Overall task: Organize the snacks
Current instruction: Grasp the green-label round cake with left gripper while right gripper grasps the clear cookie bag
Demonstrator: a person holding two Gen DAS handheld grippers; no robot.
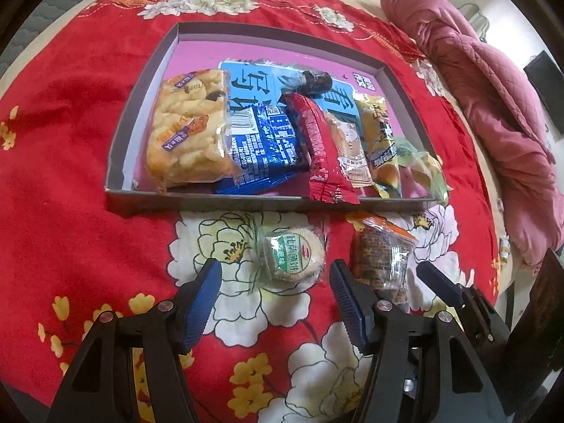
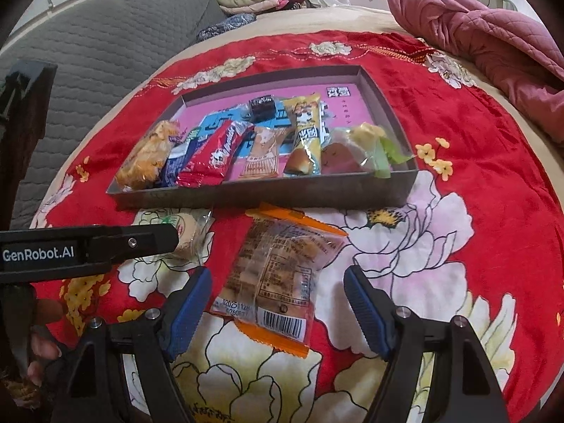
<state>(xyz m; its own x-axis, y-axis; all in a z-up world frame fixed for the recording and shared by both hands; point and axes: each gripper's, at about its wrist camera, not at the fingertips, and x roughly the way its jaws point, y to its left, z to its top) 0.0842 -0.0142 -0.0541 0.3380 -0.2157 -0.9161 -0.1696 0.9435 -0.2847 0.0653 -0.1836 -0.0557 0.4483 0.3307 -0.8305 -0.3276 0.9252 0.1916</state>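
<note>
Snacks (image 1: 292, 257) (image 2: 278, 282) between parted, downward-tilted left claw (image 1: 276, 299) and right claw (image 2: 278, 306)

We see the right gripper (image 2: 276, 303) with its blue pads spread either side of an orange-edged clear snack packet (image 2: 278, 278), not touching it (barcode end nearest us). Beyond lies the grey tray (image 2: 268, 195) lined with wrapped snacks on the red floral cloth (image 2: 493, 211). The left gripper (image 2: 105, 243) reaches in from the left over a round biscuit pack (image 2: 188, 232).
</note>
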